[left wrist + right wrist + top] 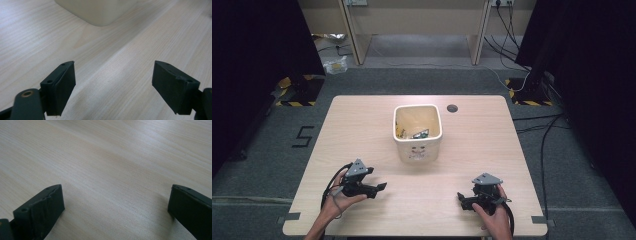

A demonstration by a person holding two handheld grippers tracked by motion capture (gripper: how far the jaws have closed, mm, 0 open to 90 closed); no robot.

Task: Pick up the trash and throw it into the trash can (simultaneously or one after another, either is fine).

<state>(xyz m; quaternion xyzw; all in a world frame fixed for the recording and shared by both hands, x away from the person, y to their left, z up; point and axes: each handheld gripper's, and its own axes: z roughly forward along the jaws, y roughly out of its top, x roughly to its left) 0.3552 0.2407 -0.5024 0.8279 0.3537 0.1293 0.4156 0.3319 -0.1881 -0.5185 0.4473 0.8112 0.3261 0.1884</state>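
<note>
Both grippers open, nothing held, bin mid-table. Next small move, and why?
Probably ease the left gripper forward toward the cream bin: its jaws stand open and empty, the bin's corner sits just ahead of them, and the right gripper faces bare wooden table.

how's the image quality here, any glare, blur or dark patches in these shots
High view: evenly lit table, near-black zones at both sides, fine detail inside the bin soft. Left gripper view: jaws sharp, the bin's base slightly blurred. Right gripper view: pale glare streak across the wood at upper right, soft shadows by the jaws.
</note>
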